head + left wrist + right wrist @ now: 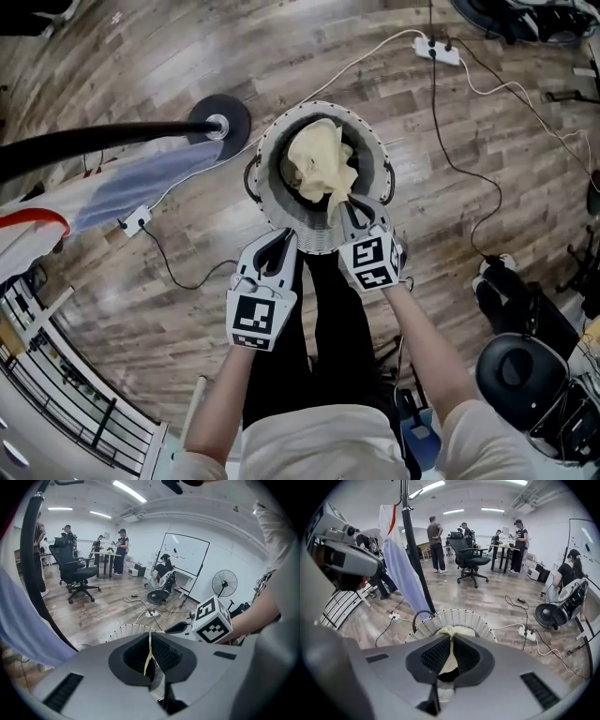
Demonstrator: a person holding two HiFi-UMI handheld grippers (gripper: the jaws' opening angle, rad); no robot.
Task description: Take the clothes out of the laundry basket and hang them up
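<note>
Your right claw is pressed together on a fold of the pale yellow cloth garment. Your left claw nips only a thin yellow edge of it. Only the head view shows the bulk of the garment bunched inside the round white woven laundry basket, just ahead of both claws, on the wooden floor.

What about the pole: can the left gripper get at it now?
Probably not yet: the left gripper is shut on the yellow cloth, though nothing stands between it and the pole.
</note>
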